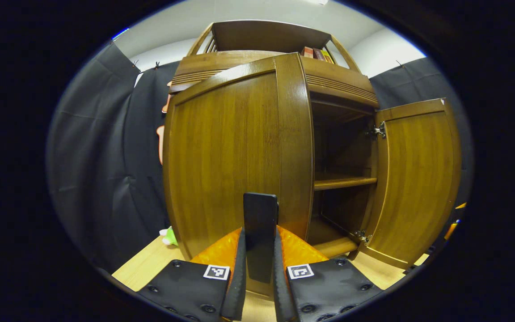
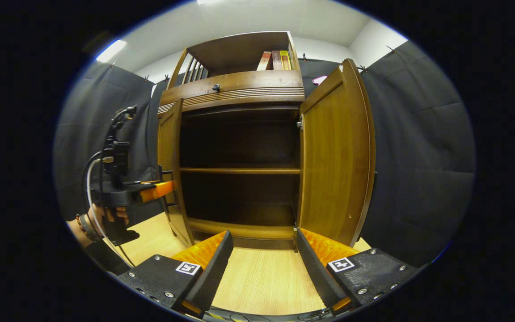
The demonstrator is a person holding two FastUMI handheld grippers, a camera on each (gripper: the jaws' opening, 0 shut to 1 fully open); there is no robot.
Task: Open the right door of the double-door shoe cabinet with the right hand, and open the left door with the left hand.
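The brown wooden shoe cabinet stands with both doors swung out. In the left gripper view, my left gripper is shut on the black upright handle of the left door, and the right door hangs wide open beyond it. In the right gripper view, my right gripper is open and holds nothing, low in front of the cabinet's dark inside. The right door stands just to its right, apart from the fingers. The left door shows edge-on, with the left gripper and a hand at it.
Inside is one bare shelf. Books stand on the cabinet's top rack, above a drawer with a small knob. Light wood floor lies in front. A green toy sits by the left side. Black cloth walls surround the booth.
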